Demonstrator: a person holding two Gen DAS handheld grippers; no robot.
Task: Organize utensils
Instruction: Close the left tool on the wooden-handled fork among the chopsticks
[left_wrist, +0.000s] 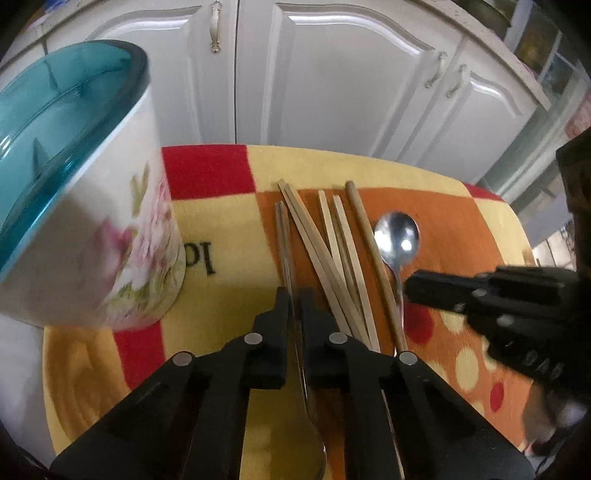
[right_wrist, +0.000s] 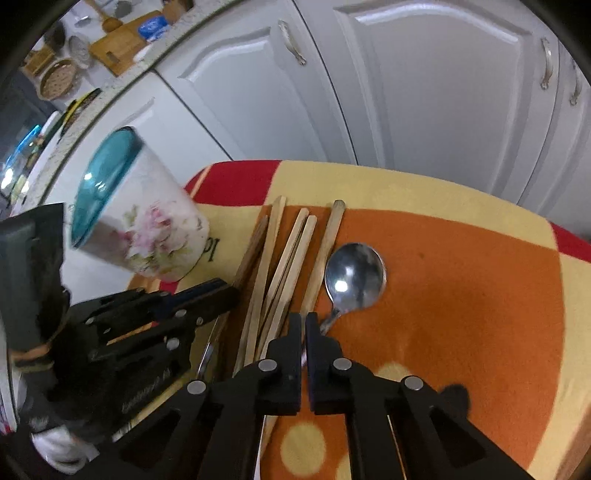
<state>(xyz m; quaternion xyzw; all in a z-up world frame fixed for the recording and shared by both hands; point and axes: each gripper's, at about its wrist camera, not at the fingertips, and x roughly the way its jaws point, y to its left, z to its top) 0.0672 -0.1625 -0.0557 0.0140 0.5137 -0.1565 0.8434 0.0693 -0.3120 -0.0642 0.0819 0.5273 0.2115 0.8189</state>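
Two tools work over the checked cloth (left_wrist: 229, 162) on the counter; the left tool (left_wrist: 294, 295) is clamped on a metal utensil handle (left_wrist: 290, 258) beside the wooden chopsticks (left_wrist: 332, 251); the right tool (right_wrist: 303, 317) pinches the spoon (right_wrist: 354, 275) by its handle; the floral holder (left_wrist: 92, 206) stands left of them.

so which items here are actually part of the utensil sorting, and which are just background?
Job items:
- floral white cup with teal rim
- pale wooden chopsticks
- shiny steel spoon
- flat metal utensil handle between the left gripper jaws
- right gripper, jaws shut on the spoon's handle

Background:
- red, yellow and orange checked cloth
- white cabinet doors
- woven basket and wooden boards on the counter
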